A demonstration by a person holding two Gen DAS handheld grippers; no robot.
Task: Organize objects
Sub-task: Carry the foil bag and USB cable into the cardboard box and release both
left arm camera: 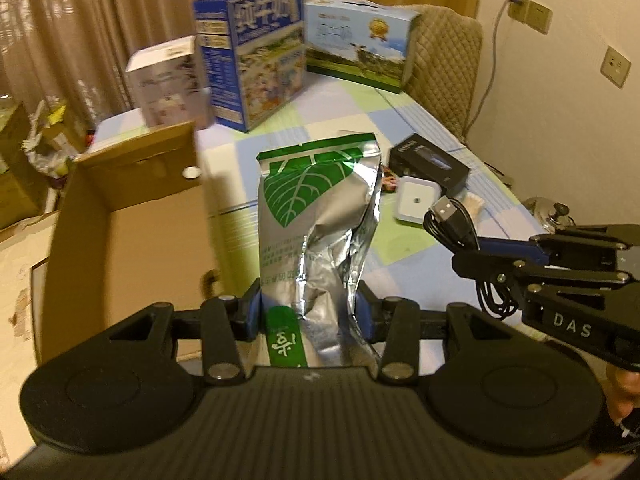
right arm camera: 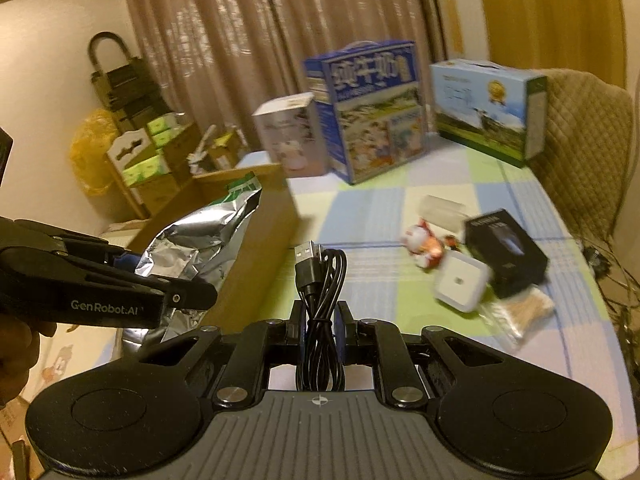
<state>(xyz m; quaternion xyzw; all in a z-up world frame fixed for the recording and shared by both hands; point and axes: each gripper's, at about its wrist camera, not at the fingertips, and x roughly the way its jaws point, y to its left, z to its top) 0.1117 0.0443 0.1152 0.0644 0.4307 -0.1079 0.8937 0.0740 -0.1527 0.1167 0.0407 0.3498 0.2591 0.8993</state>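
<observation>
- Curtained room; bench under a checked blue-green cloth.
- Left gripper: jaws clamped on upright silver-green foil pouch, beside open brown cardboard box, probably its destination.
- Right gripper: jaws clamped on coiled black USB cable, held above the bench's near edge.

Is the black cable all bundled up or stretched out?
Bundled up. The cable is coiled in loops, pinched between the right gripper's fingers, its plug poking up.

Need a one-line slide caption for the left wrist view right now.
Left hand-held gripper clamps a silver-green foil pouch beside an open cardboard box; the right hand-held gripper holds a coiled USB cable.
</observation>
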